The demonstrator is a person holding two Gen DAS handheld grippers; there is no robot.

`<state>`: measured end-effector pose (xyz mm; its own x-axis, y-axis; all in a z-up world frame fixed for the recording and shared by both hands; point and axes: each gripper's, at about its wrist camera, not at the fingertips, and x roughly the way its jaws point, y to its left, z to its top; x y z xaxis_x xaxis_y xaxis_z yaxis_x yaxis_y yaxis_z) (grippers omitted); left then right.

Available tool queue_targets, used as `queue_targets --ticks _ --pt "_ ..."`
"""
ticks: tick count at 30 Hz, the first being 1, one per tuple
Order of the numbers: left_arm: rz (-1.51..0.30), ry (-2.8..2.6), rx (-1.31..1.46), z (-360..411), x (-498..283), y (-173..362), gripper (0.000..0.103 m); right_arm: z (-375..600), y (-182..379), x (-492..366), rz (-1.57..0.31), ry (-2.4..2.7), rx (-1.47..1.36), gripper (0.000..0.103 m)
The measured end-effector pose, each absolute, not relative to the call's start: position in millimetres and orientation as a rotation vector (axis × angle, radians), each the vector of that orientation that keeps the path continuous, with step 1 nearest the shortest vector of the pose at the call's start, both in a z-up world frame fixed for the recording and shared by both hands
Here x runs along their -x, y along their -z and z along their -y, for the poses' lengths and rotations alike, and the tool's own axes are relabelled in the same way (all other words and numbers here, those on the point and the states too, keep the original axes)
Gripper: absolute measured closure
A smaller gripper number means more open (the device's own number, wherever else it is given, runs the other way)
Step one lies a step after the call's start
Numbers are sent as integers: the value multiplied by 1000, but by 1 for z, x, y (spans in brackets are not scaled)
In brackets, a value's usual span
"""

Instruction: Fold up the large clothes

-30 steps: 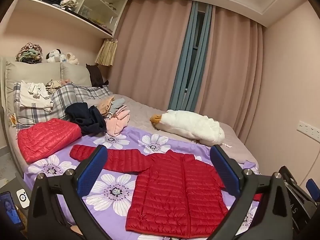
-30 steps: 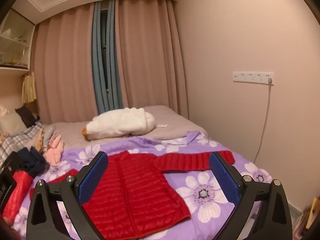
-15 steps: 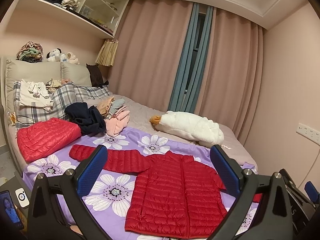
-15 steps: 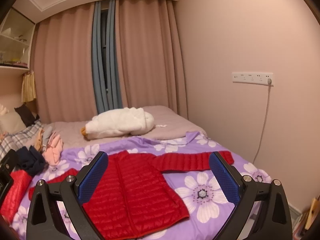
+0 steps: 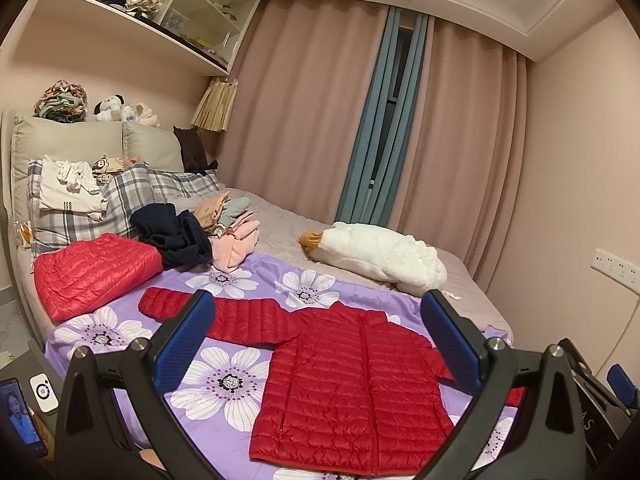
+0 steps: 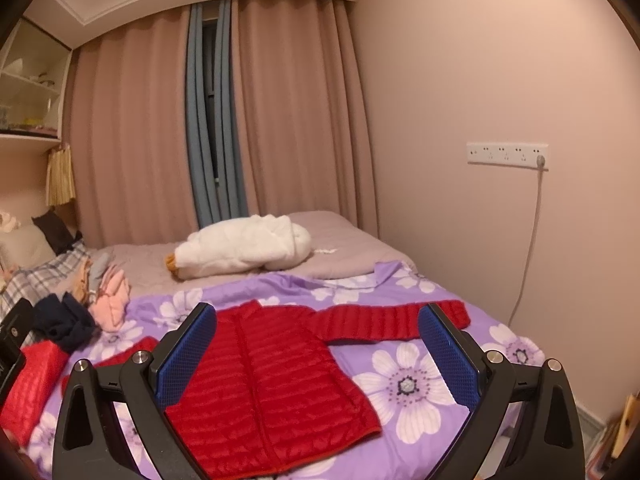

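Note:
A red quilted down jacket (image 5: pixel 352 384) lies flat and face up on the purple flowered sheet (image 5: pixel 228 384), both sleeves spread out sideways. It also shows in the right wrist view (image 6: pixel 272 392), its right sleeve (image 6: pixel 384 320) stretched toward the wall. My left gripper (image 5: pixel 316 344) is open and empty, held above the near edge of the bed in front of the jacket. My right gripper (image 6: pixel 316 348) is open and empty, also held above the jacket's hem side.
A folded red jacket (image 5: pixel 92 272) lies at the left by a dark garment (image 5: pixel 176 236) and pink clothes (image 5: pixel 236 244). A white goose plush (image 5: pixel 376 256) lies behind. Plaid pillows (image 5: pixel 132 196) at the head. A phone (image 5: pixel 20 416) stands bottom left. Wall socket and cable (image 6: pixel 532 216).
Both views have shifted slightly; the jacket sits a little lower and closer in the frames. Both grippers stay open and nothing on the bed has moved.

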<state>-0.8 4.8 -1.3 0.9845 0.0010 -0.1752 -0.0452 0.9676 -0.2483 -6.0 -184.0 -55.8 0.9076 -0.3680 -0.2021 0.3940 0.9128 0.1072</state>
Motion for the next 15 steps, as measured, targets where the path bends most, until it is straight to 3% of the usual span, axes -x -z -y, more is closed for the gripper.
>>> queue_targets --ticks 15 --pt "-189 -23 250 -8 3 2 0 182 55 9 -182 397 -142 3"
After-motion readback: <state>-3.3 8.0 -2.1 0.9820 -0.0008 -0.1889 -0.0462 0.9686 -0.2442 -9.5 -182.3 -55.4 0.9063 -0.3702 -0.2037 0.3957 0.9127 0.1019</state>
